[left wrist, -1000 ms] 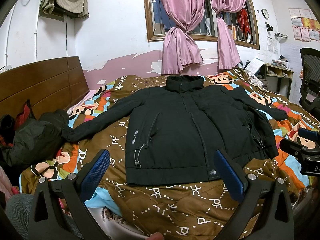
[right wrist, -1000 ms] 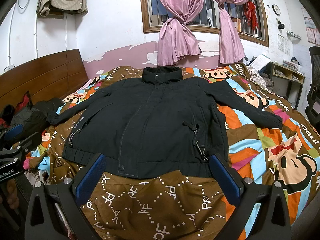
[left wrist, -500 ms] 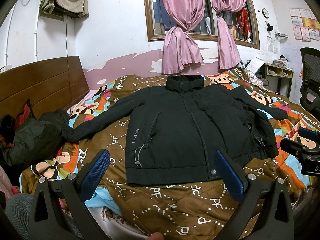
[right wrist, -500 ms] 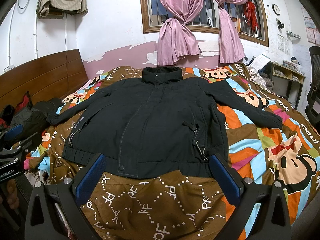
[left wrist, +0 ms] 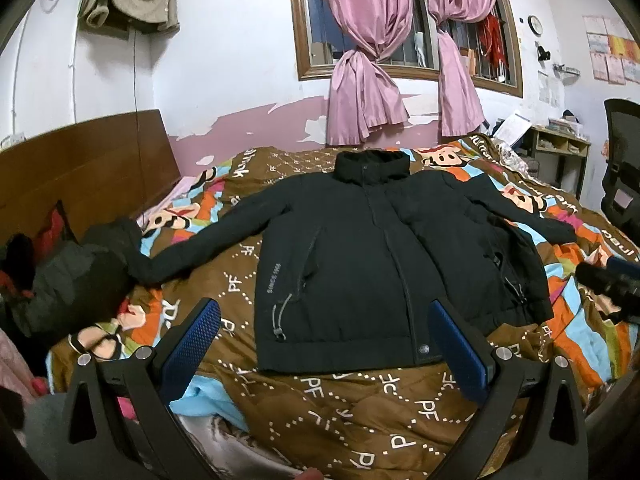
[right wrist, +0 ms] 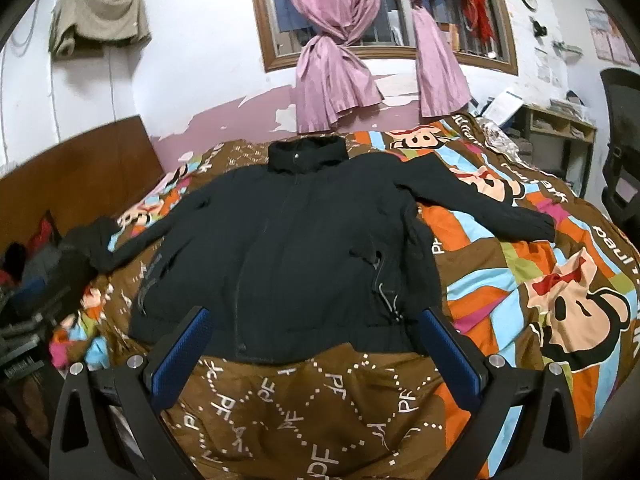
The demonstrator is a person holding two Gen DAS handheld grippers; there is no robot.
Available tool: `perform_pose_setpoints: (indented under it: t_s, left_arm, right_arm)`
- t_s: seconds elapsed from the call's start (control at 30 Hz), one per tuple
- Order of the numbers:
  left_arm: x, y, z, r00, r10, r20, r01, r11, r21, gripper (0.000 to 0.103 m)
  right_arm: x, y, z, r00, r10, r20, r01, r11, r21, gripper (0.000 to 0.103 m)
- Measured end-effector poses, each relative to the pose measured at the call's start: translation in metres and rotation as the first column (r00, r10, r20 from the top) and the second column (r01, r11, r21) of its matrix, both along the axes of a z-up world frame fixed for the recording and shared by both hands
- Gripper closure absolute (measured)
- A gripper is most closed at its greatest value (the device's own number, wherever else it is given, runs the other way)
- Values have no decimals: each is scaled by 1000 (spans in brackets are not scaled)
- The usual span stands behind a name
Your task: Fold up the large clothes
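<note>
A black zip jacket [left wrist: 360, 264] lies flat, front up, on the bed, collar toward the window and both sleeves spread out. It also shows in the right wrist view [right wrist: 304, 256]. My left gripper [left wrist: 324, 340] is open and empty, held in front of the jacket's hem. My right gripper [right wrist: 316, 344] is open and empty, also before the hem, a little to the right. The right gripper's body shows at the right edge of the left wrist view [left wrist: 612, 284].
The bed carries a brown and multicoloured cartoon quilt [left wrist: 360, 408]. A wooden headboard [left wrist: 80, 172] stands at the left with a heap of dark clothes [left wrist: 60, 276] beside it. A desk [right wrist: 560, 136] and an office chair [right wrist: 624, 160] stand at the right.
The right wrist view has tilted and shifted, so the right gripper has moved slightly up and to the right. The left gripper has barely moved. The jacket lies as before.
</note>
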State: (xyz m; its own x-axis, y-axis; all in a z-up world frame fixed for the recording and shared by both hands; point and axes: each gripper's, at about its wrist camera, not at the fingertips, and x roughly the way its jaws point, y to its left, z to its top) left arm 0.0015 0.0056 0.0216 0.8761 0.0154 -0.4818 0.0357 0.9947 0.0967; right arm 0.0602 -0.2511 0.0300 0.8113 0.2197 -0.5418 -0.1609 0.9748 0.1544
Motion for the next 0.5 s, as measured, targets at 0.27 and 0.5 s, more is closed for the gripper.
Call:
perform_pose_setpoints:
  t_s: [0.27,0.5]
  left_arm:
    - [12,0,53,1000,2,16,-2,1000,22,1]
    - [61,-5,121,997,-64,-48,67,996,53,1]
  right_arm:
    - [21,-19,63,997,-18,-81,20,1000,20,0]
    - [81,-52,128,974,-51,-220,62,997,42,0]
